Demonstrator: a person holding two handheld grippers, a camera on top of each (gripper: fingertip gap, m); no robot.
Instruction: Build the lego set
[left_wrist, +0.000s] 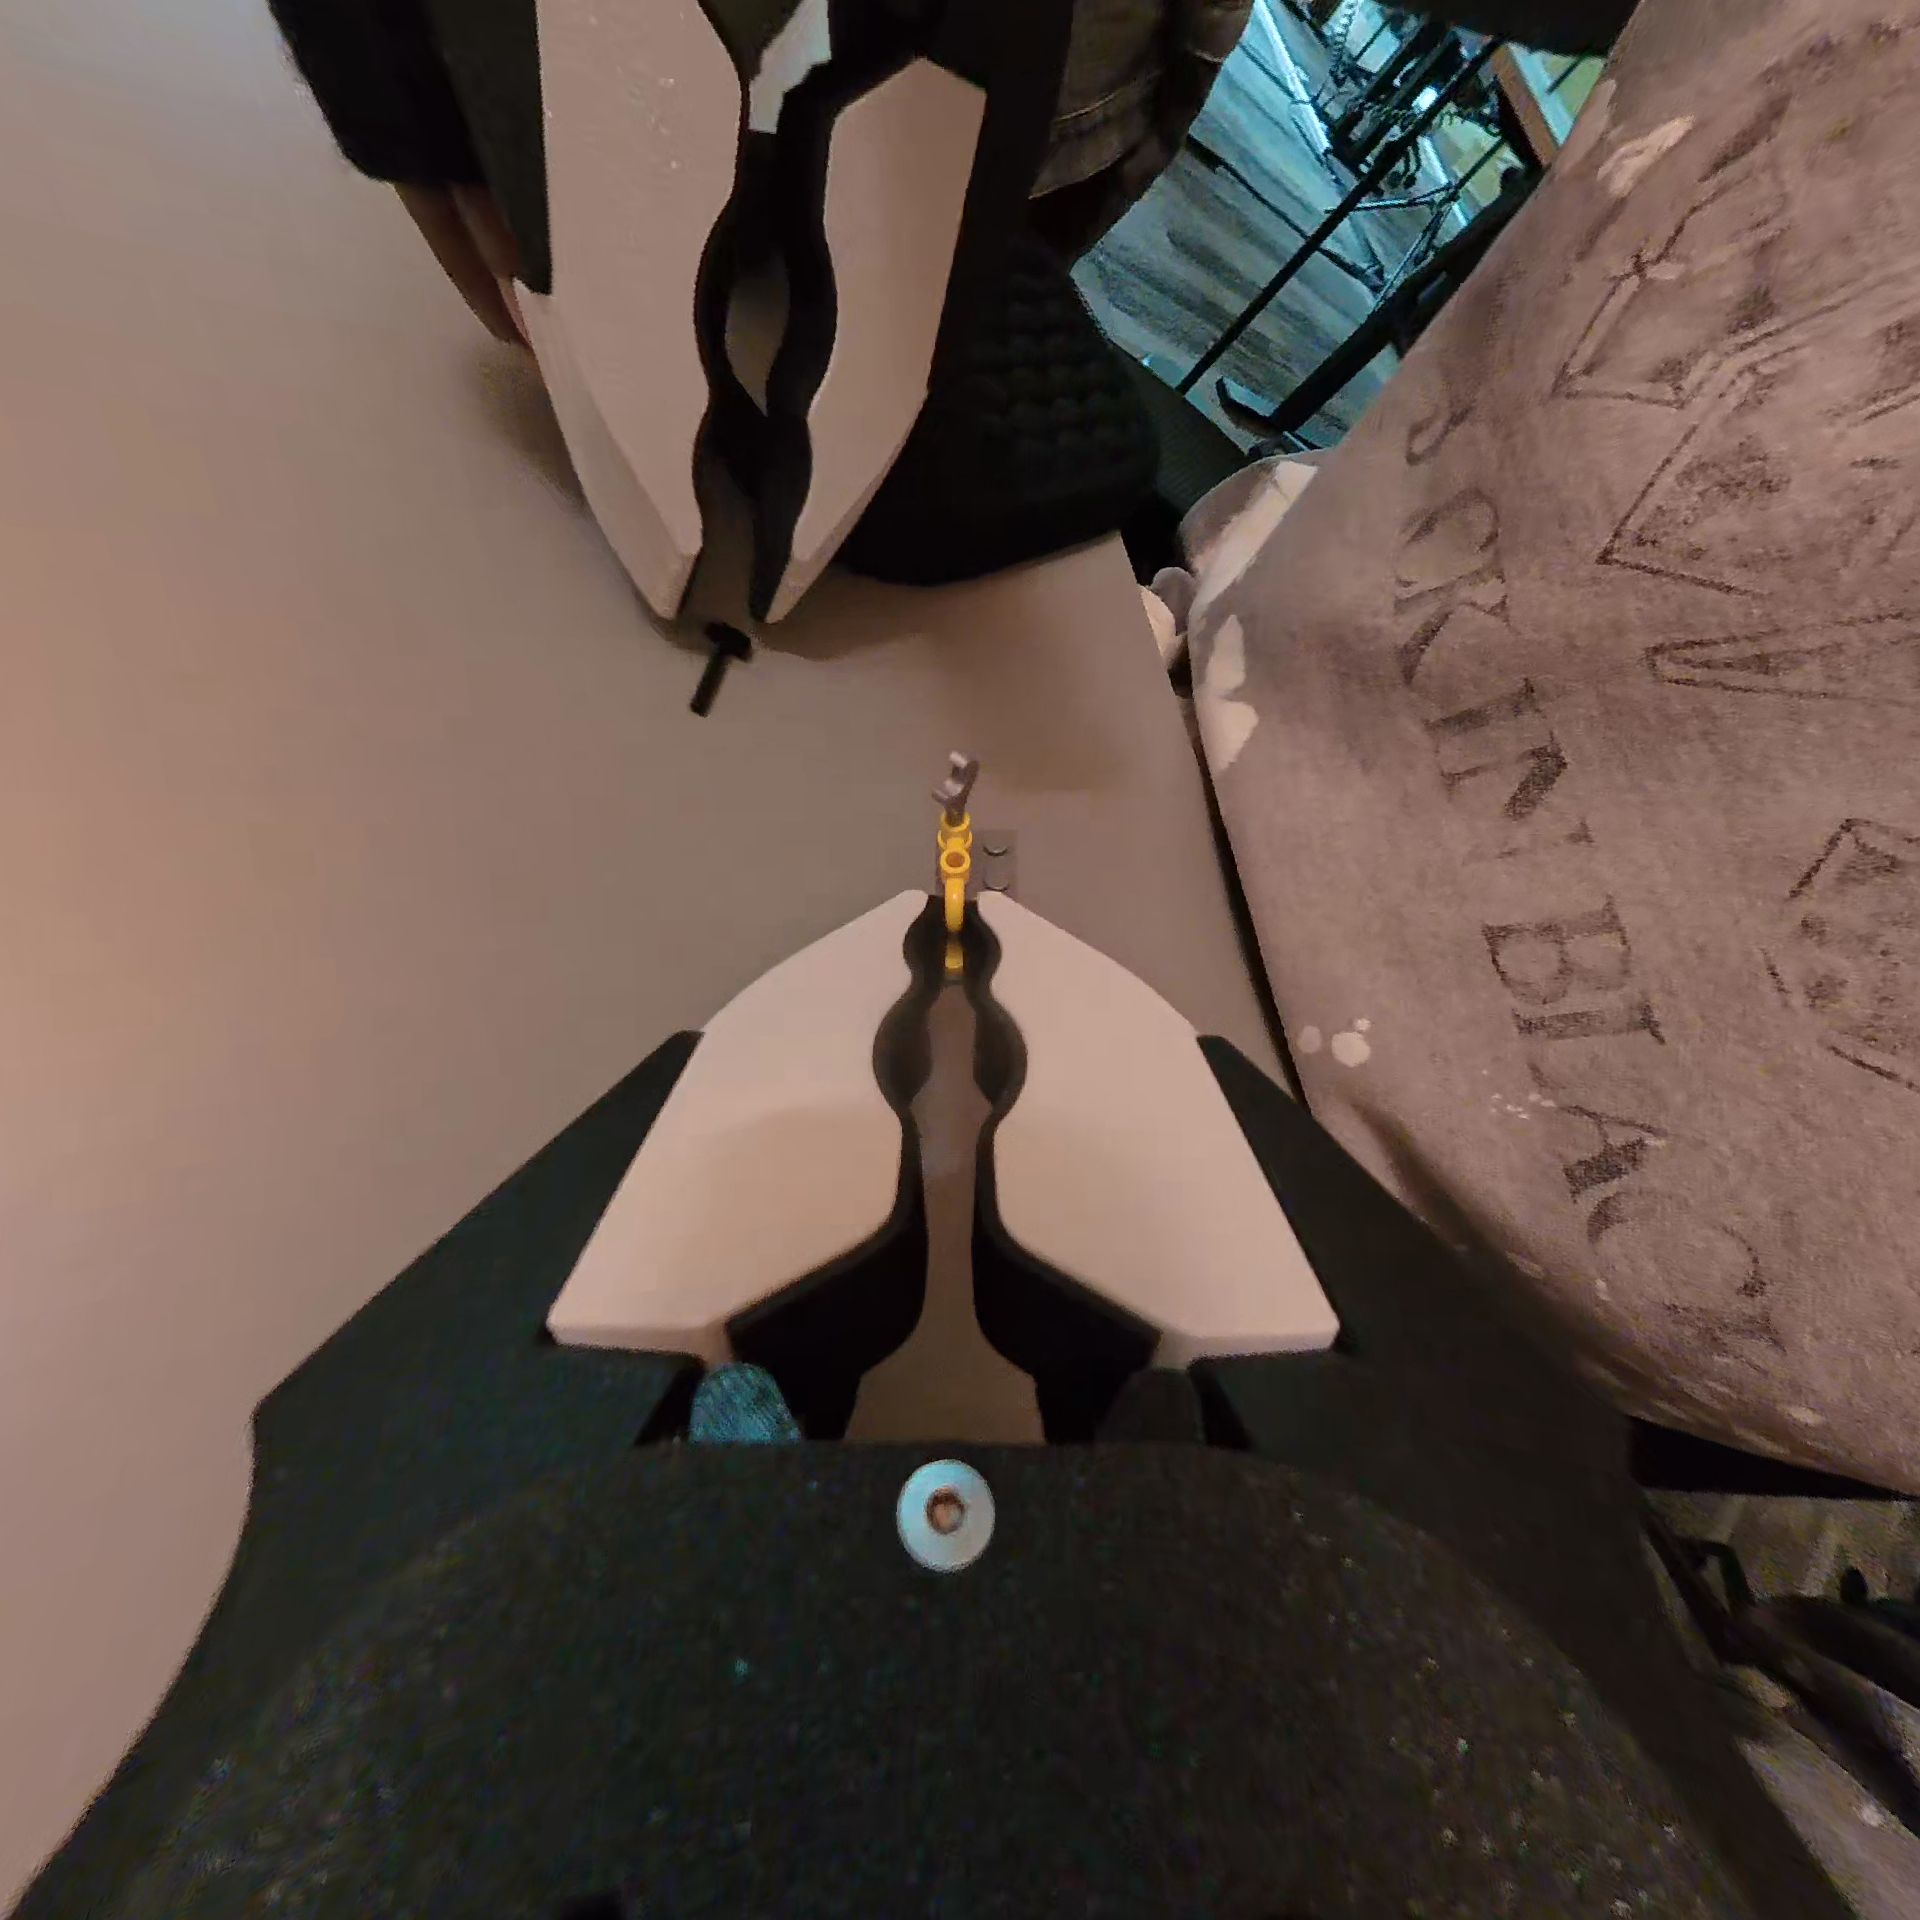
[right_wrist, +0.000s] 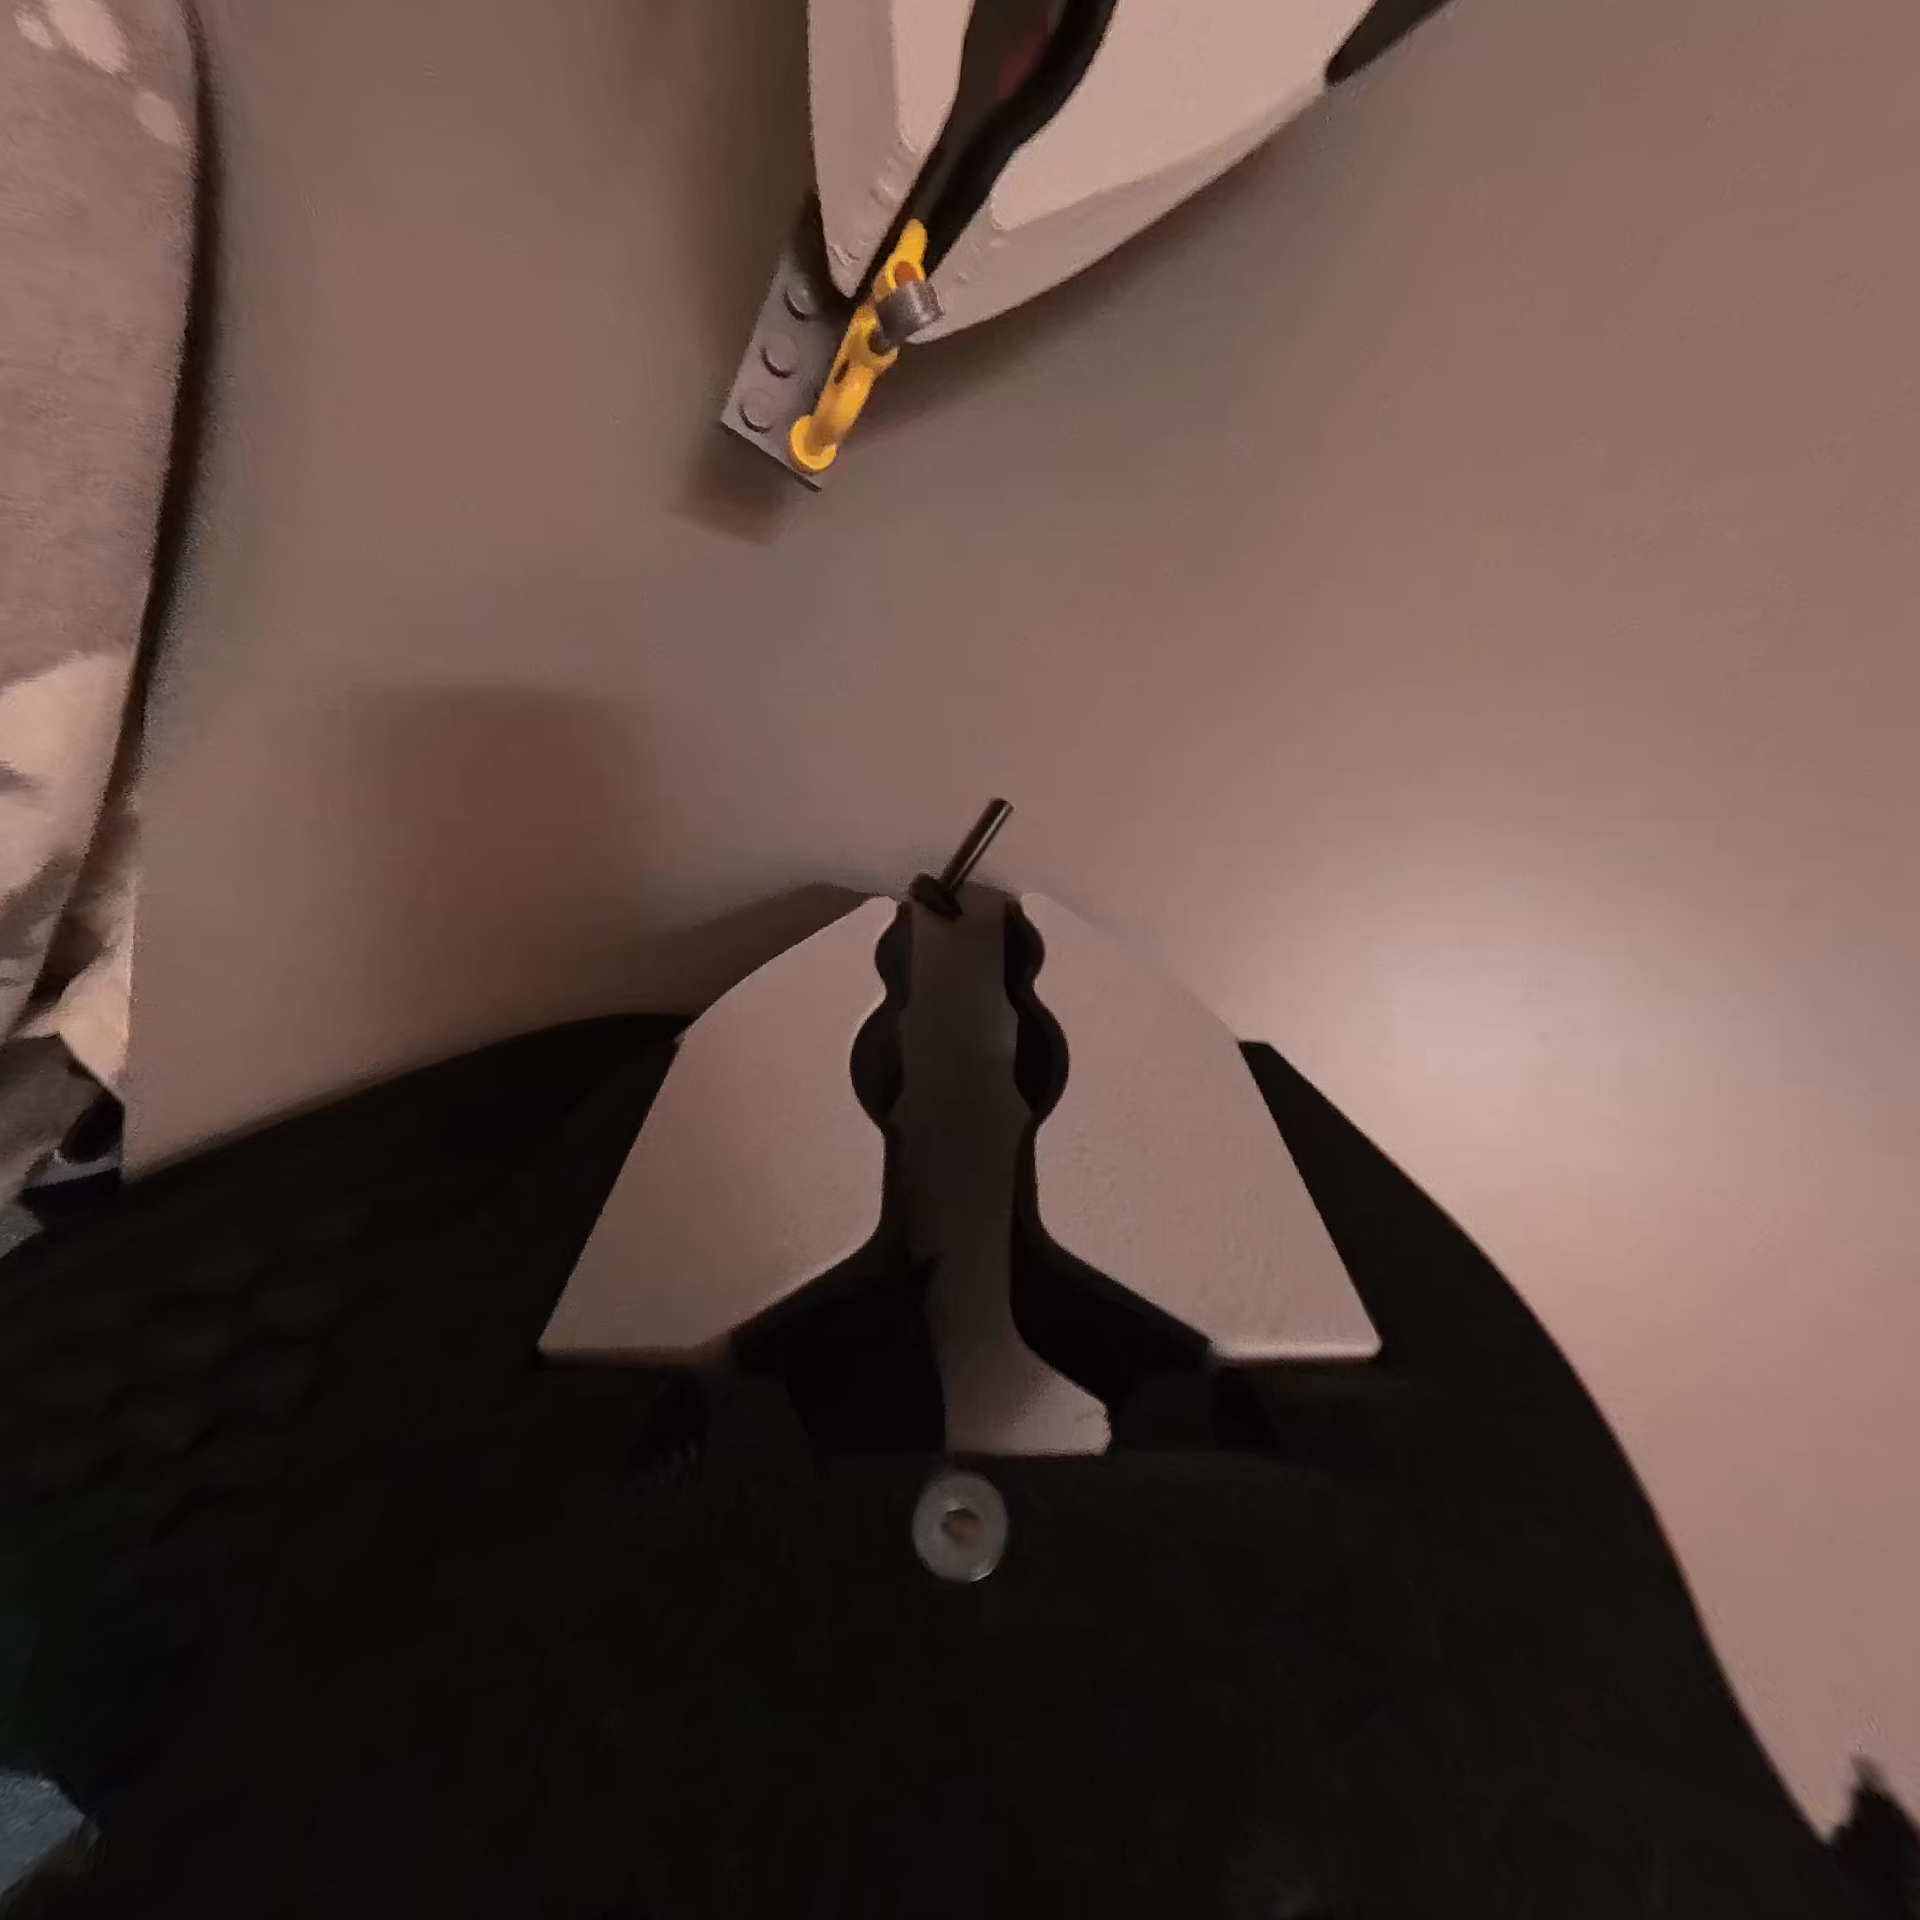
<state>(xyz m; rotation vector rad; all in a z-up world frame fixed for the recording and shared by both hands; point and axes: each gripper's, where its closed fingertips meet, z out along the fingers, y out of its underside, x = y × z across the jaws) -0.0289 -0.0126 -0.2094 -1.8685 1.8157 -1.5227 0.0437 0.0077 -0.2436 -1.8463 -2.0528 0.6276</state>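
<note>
Now our left fingers (left_wrist: 951, 914) pinch the yellow piece (left_wrist: 954, 862), right fingers (right_wrist: 956, 902) the black pin (right_wrist: 977, 847); its shallow grip could let it twist at insertion.

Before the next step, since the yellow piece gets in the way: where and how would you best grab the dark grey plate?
Probably by its long edges at the free end of the dark grey plate, coming from above. It lies flat on the table, studs up. The yellow piece held by the left gripper crowds the other end.
</note>
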